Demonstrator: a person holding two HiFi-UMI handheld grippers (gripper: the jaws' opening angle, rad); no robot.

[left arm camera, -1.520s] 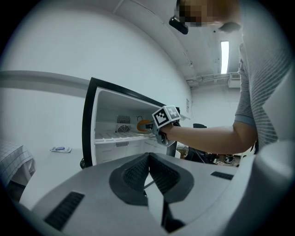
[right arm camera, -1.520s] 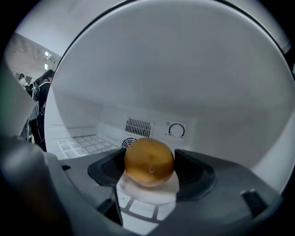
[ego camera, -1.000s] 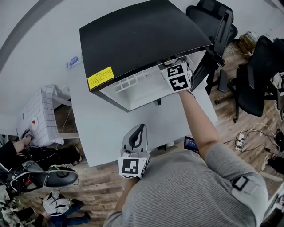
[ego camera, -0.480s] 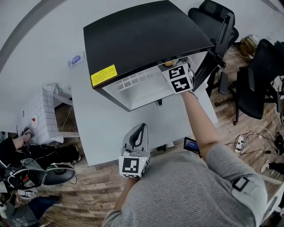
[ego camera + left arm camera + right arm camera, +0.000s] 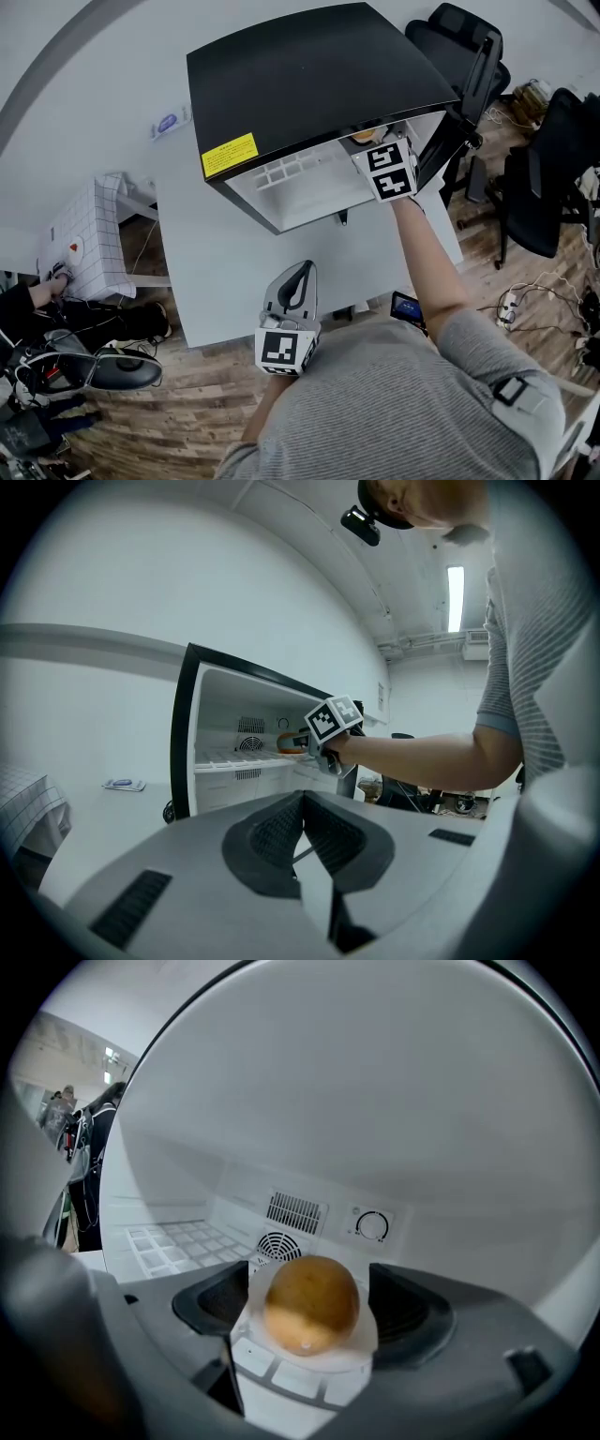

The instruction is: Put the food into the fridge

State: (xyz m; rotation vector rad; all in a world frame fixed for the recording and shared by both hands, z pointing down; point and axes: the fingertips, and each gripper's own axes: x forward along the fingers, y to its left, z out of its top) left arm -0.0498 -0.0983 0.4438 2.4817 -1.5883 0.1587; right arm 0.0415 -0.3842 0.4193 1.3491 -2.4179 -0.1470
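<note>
The table (image 5: 234,272) is carrying the fridge (image 5: 309,75) toward its far edge. The fridge is standing with its door (image 5: 457,112) swung open on my right side, so I am judging the opening step as done. Inside, the white shelf (image 5: 169,1241) is running across the upper part, in front of the fan grille and the dial on the back wall. No other food is lying on the table in the head view, so this piece may be the last one, but I am not sure of it.

My right gripper (image 5: 314,1309) is reaching into the fridge, above the right end of the shelf. Its jaws are opening at this moment and are standing wide. A little white is showing between each pad and the food, so they are not pressing on anything. My left gripper (image 5: 300,274) is hanging over the near edge of the table, well apart from the fridge. Its jaws are lying together and nothing is between them.

The food (image 5: 311,1293), a round brown piece, is sitting on the front part of the shelf, between the right jaws but free of them. So I am counting the placing itself as nearly finished. What is remaining, as I am judging it, is to draw the right gripper straight back without pushing the food, and then probably to close the door.
</note>
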